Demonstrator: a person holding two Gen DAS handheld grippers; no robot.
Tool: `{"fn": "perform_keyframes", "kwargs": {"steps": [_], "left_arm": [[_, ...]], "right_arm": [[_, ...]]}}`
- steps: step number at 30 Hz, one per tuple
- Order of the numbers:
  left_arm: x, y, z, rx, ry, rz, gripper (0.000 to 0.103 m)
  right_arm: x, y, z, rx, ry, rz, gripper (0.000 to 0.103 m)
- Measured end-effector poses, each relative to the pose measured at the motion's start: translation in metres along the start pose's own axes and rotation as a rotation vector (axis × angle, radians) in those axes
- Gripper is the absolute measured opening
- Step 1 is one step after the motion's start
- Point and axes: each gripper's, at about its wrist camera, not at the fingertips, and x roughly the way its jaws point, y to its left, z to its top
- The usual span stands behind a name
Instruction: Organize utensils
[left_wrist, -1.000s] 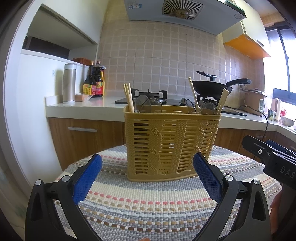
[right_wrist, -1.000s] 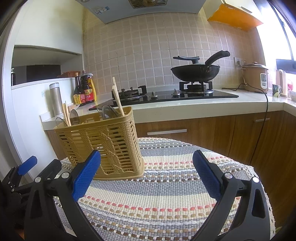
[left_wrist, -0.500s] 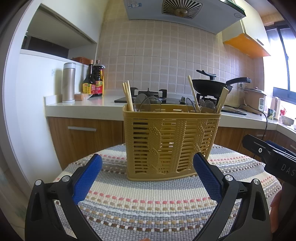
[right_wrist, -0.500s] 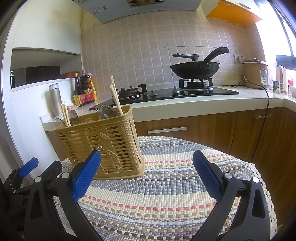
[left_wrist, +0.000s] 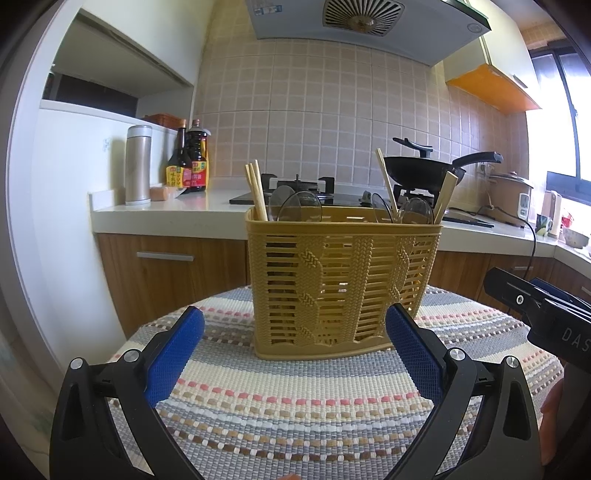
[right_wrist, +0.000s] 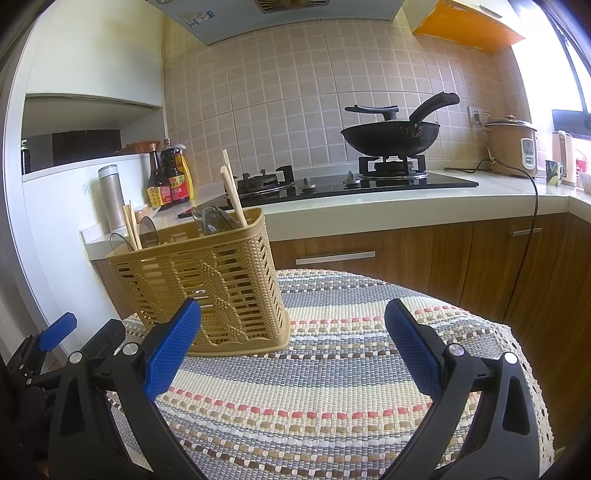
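Note:
A tan woven plastic utensil basket (left_wrist: 340, 284) stands upright on the striped round table mat (left_wrist: 295, 417). Wooden chopsticks (left_wrist: 256, 192) and clear spoon heads (left_wrist: 300, 206) stick up at its left end, more chopsticks (left_wrist: 386, 184) and spoons (left_wrist: 415, 210) at its right end. My left gripper (left_wrist: 293, 354) is open and empty, just in front of the basket. My right gripper (right_wrist: 291, 347) is open and empty, with the basket (right_wrist: 207, 284) ahead to its left. The left gripper's blue fingertip (right_wrist: 57, 330) shows at the right wrist view's left edge.
A kitchen counter (right_wrist: 406, 199) runs behind the table with a gas hob, a black wok (right_wrist: 391, 136), sauce bottles (right_wrist: 170, 177), a steel flask (right_wrist: 110, 197) and a rice cooker (right_wrist: 511, 147). The mat's lace edge (right_wrist: 532, 376) falls off at the right.
Both grippers have drifted slightly; the basket sits a touch higher and nearer in the right wrist view. Nothing was taken hold of or let go.

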Motion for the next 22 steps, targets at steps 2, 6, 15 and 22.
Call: {"fn": "perform_keyframes", "kwargs": {"steps": [2, 6, 15, 22], "left_arm": [[0.000, 0.000, 0.000, 0.000, 0.000, -0.001, 0.095], [0.001, 0.002, 0.001, -0.009, 0.006, -0.009, 0.095], [0.001, 0.010, 0.003, -0.037, 0.001, -0.011, 0.096], [0.004, 0.014, 0.003, -0.044, 0.026, 0.008, 0.096]], "right_arm": [[0.000, 0.000, 0.000, -0.001, 0.001, 0.000, 0.095], [0.000, 0.001, -0.001, -0.002, 0.003, 0.000, 0.095], [0.000, 0.001, -0.001, -0.002, 0.004, -0.003, 0.095], [0.002, 0.001, -0.001, -0.002, 0.006, -0.003, 0.095]]}}
